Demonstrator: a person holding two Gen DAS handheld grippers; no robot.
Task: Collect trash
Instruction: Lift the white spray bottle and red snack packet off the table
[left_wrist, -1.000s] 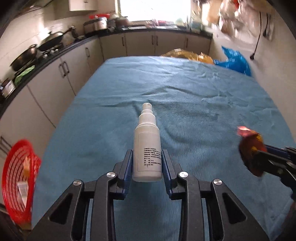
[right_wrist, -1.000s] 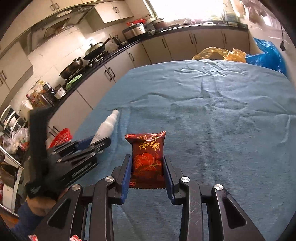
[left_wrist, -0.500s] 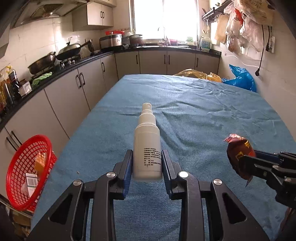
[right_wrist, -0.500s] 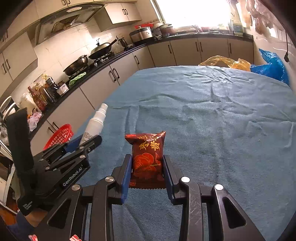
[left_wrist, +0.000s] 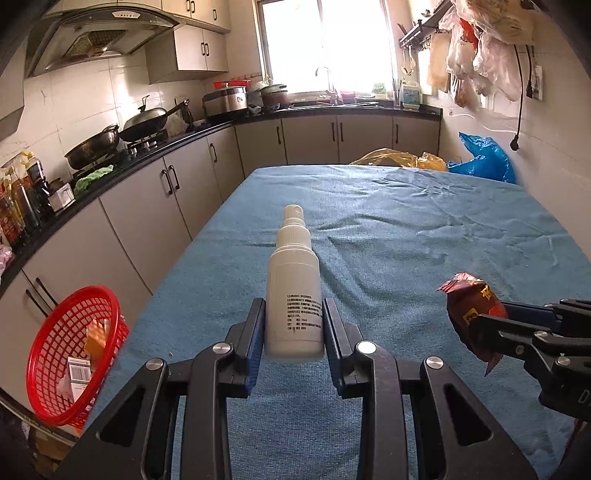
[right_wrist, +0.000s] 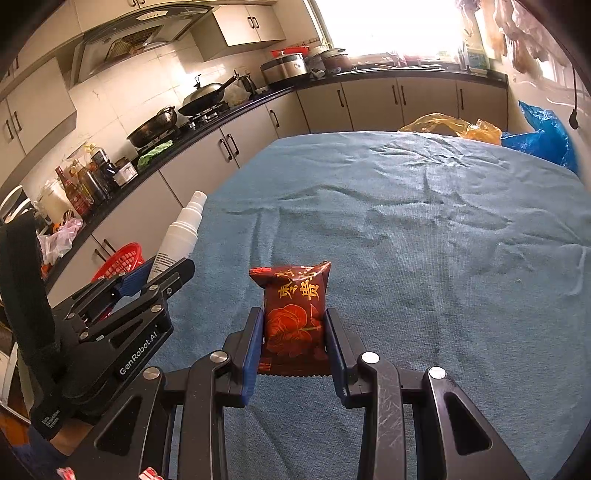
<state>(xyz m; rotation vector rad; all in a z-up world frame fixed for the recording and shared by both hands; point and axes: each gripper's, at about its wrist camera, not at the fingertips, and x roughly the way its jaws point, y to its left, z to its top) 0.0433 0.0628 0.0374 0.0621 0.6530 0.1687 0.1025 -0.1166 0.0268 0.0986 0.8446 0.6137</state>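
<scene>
Above table (left_wrist: 424, 229): bottle (left_wrist: 293, 295), snack packet (right_wrist: 293, 314) (both gripped).

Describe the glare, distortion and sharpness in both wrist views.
Left wrist: the window is blown out white, the counter bows with fisheye curve, and the spray bottle is sharp. Right wrist: same overexposed window, dark corner vignetting, crisp snack packet.

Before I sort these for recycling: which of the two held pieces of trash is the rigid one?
The white spray bottle in the left gripper; the right gripper holds a soft red snack packet.
</scene>
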